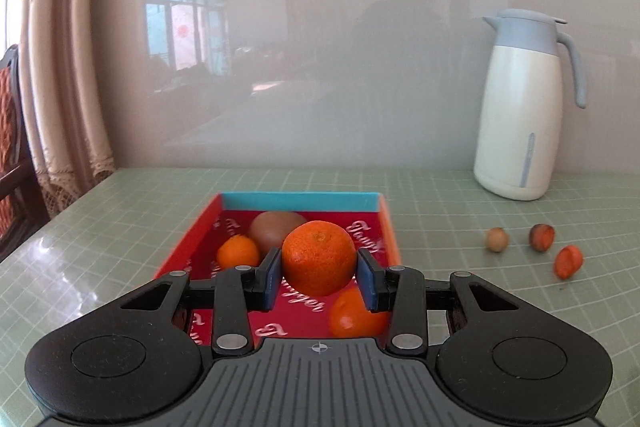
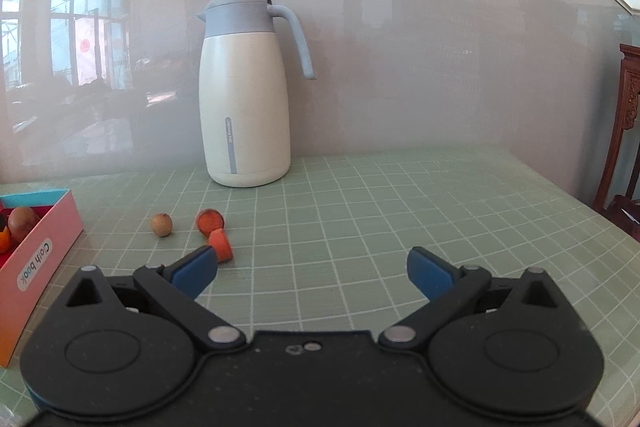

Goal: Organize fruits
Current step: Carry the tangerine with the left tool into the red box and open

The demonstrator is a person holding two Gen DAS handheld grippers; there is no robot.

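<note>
Firmly tonged: round, dimpled orange [image 1: 319, 257]

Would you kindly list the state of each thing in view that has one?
Left gripper: shut on the large orange mandarin, above the box.
Right gripper: open, empty.
Red lidless cardboard box: holds fruit.
White jug with blue lid: upright, closed.

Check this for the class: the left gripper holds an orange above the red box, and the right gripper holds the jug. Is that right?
Not quite. The right gripper holds nothing: the right wrist view shows its jaws spread open above the mat, with the jug standing far beyond them. The left gripper does hold an orange above the red box.
</note>
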